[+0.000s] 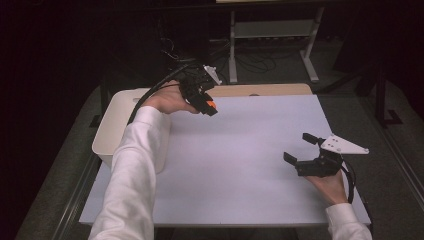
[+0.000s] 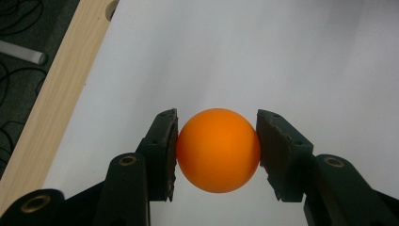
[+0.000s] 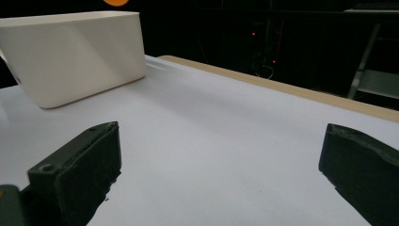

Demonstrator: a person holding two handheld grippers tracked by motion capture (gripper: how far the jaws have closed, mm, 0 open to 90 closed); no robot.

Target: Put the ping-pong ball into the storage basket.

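Dark room all around, and in the middle a white table top (image 1: 240, 165) with a wooden strip along its far edge. My left gripper (image 1: 209, 106) is up off the surface near the far left of the sheet, and its two jaws are clamped on an orange ball (image 2: 219, 150), one pad pressing each side. From the left gripper view the ball sits right between the pads, with white sheet below it and the wooden edge off to one side. Just beside that gripper, on its left and a little lower, stands a cream bin (image 1: 112, 122) at the table's left edge. My right gripper (image 1: 301, 149) rests low at the near right, well apart from the ball, jaws spread wide with nothing between them. Along those jaws I see the bin (image 3: 75, 54) far across the sheet.
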